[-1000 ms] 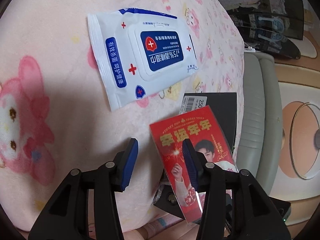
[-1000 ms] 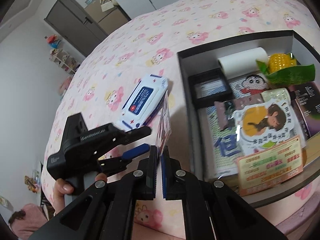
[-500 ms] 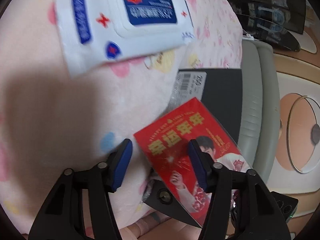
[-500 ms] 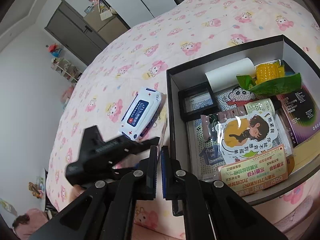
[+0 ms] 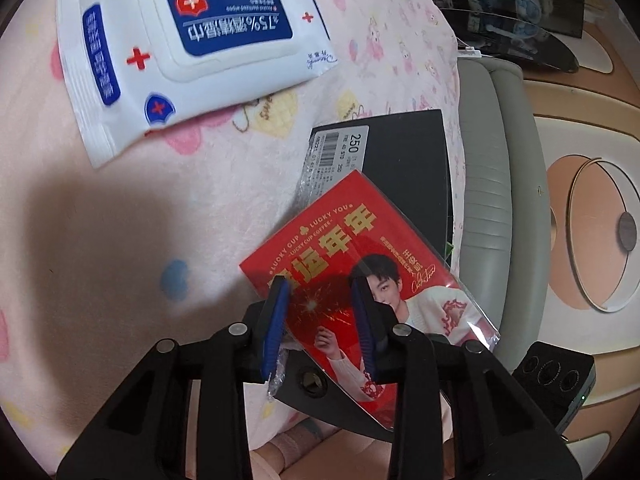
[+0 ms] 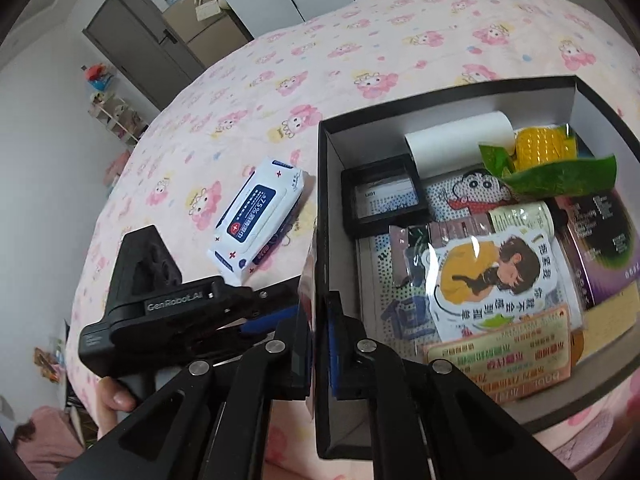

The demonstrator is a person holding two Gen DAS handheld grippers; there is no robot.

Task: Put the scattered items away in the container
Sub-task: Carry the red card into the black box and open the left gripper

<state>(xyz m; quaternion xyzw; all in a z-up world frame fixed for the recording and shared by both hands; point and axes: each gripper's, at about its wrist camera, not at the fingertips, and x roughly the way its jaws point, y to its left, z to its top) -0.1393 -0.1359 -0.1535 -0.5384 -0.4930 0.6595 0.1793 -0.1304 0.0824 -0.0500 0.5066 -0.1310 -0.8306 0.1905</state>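
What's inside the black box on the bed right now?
The black box holds a white roll, a yellow corn toy, a small black frame, a cartoon sticker pack and other packets. Anything beneath that layer is covered.

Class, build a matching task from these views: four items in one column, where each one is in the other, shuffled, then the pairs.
1. wet wipes pack
2. red card
3. white roll
4. left gripper

A. inside the black box
B. clamped in the right gripper
C. lying on the pink blanket
D. open around the red card

Pairs: 1-C, 2-B, 3-A, 4-D
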